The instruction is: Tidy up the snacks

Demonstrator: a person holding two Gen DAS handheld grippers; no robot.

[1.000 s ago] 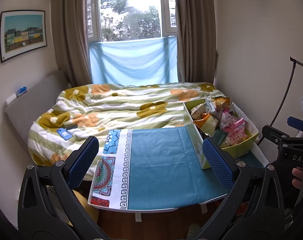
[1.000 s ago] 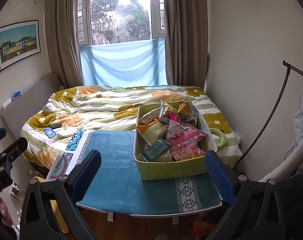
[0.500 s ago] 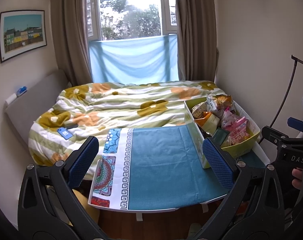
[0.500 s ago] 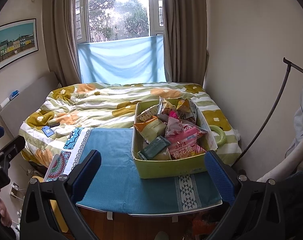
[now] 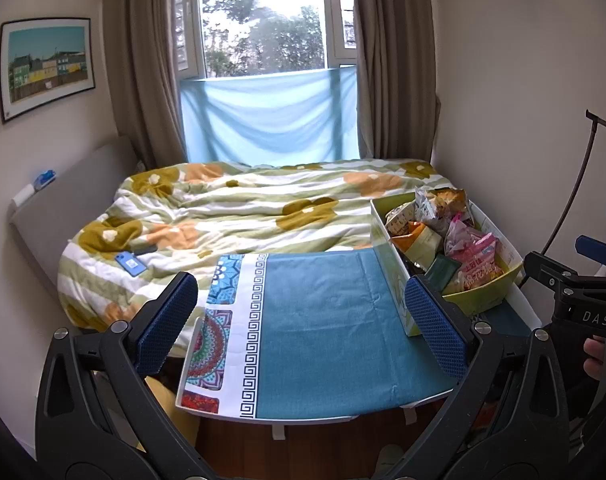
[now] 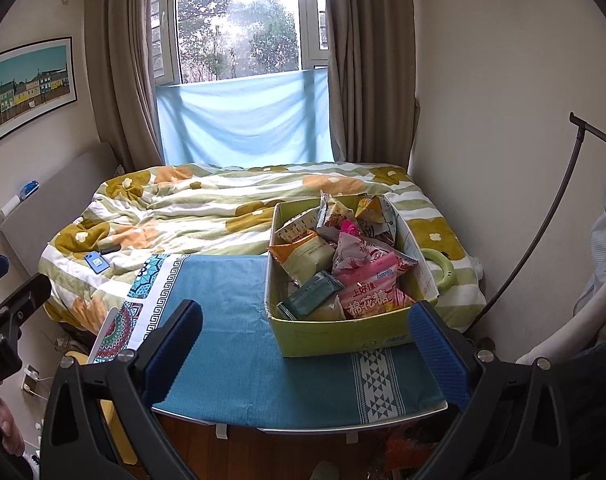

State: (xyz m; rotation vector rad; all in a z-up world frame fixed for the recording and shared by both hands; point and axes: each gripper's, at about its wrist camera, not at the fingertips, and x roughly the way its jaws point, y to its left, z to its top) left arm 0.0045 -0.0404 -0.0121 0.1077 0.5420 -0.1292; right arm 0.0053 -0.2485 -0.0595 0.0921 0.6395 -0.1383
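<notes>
A yellow-green cardboard box (image 6: 343,334) full of snack packets stands on the right part of a small table with a teal cloth (image 6: 239,312). A pink marshmallow bag (image 6: 373,292) and a dark green packet (image 6: 311,292) lie on top. The box also shows at the right in the left wrist view (image 5: 485,294). My left gripper (image 5: 301,322) is open and empty, hovering before the table's near edge. My right gripper (image 6: 305,342) is open and empty, in front of the box.
The table (image 5: 315,336) stands against a bed with a flowered quilt (image 5: 239,208). A blue phone (image 5: 131,263) lies on the quilt at left. A green ring (image 6: 443,268) lies right of the box. Walls stand close on both sides, a window behind.
Both grippers have drifted slightly, the views shifting a little; jaws stay open. The box and snacks have not moved.
</notes>
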